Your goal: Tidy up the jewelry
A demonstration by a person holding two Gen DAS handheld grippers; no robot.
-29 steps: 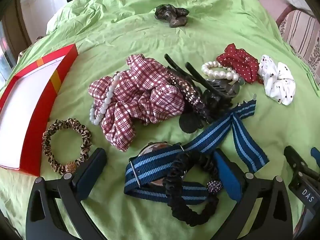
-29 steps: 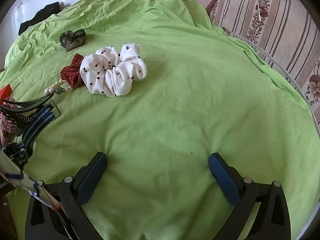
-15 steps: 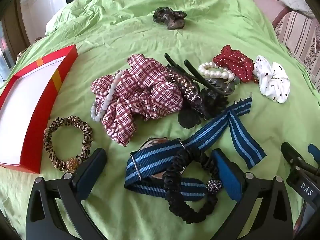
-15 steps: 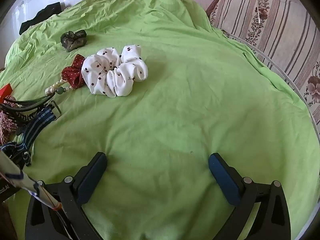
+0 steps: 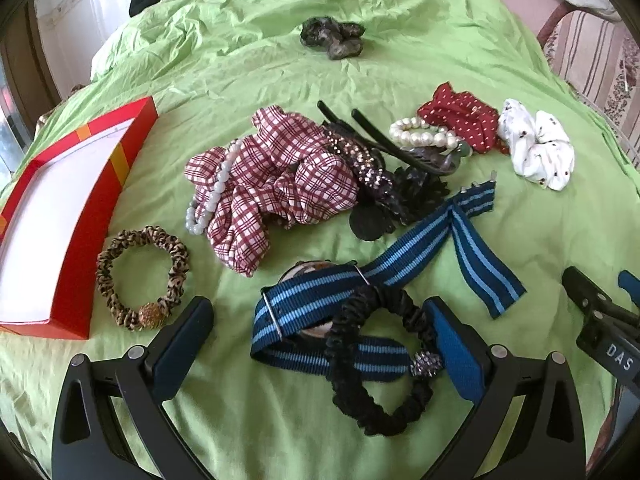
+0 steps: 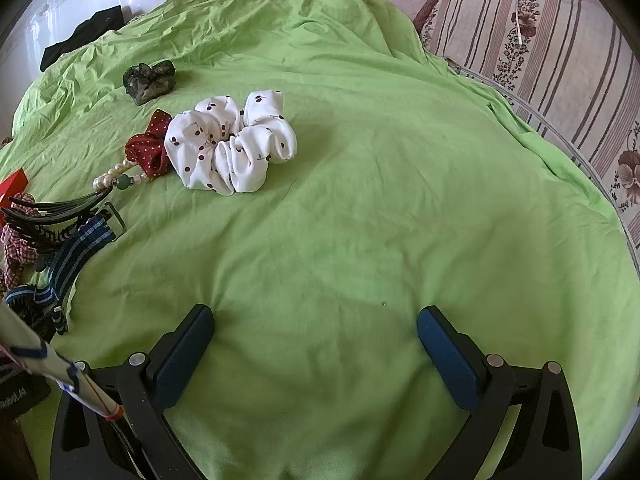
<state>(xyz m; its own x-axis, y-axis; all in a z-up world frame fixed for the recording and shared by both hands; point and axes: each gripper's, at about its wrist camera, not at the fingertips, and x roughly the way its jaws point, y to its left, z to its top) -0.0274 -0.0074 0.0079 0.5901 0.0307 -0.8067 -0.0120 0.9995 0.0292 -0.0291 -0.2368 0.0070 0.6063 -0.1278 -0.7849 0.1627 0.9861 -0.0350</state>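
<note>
I am looking down on a bed covered by a wrinkled green sheet (image 5: 400, 40). At its left edge lies a shallow red box (image 5: 80, 216) with a white inside. Just beside the box rests a leopard-print hair tie (image 5: 176, 260) with a gold bead. My left tongs (image 5: 320, 332) are spread wide and grip nothing. Between their fingers lie a black ruffled hair tie (image 5: 352, 396) and a blue striped strap (image 5: 400, 260), the tie lying over the strap. Toward the middle of the bed sits a red plaid scrunchie (image 5: 280, 176) with a grey bead bracelet (image 5: 216, 188) draped over it. Right of that is a dark heap of hair clips (image 5: 384, 176), touching the scrunchie. Next come a white pearl bracelet (image 5: 420, 136), a red dotted scrunchie (image 5: 460, 118) and a white cherry-print scrunchie (image 6: 228, 144), each touching the next. A dark green scrunchie (image 5: 332, 36) lies alone near the far edge. My right tongs (image 6: 316, 340) are likewise spread and empty, over bare sheet toward the right edge of the bed, well apart from the jewelry.
</note>
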